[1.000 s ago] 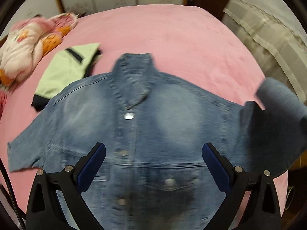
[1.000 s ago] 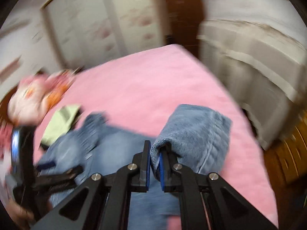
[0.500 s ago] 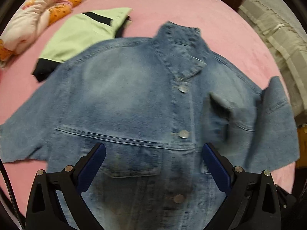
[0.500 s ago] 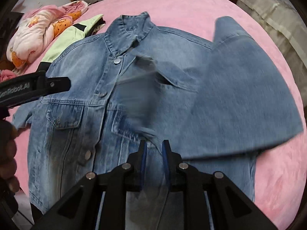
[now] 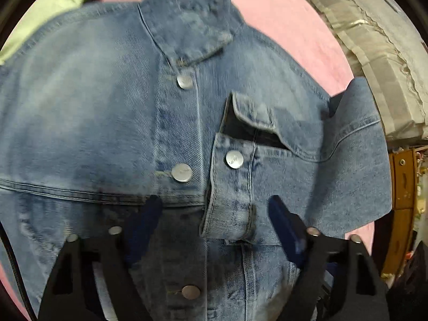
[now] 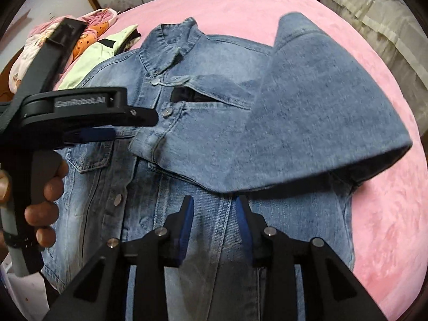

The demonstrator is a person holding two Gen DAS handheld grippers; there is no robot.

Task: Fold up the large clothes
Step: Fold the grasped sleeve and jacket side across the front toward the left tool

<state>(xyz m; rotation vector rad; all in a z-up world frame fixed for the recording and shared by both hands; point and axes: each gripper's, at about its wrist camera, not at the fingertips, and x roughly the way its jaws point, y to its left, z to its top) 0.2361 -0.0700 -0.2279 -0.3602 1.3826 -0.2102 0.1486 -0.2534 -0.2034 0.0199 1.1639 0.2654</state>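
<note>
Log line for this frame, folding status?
sleeve: folded across denim jacket | right gripper: opening, empty | left gripper: closing, open over cuff

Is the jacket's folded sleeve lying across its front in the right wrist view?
Yes, the sleeve is folded inward over the jacket front, with its cuff near the button placket.

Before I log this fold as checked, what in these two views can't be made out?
- Jacket hem: right wrist view, hidden behind the right gripper.
- Jacket's other sleeve: left wrist view, cut off by the frame edge.
- Left gripper fingers: left wrist view, motion-blurred.
- Green garment: both views, partly under the jacket.
</note>
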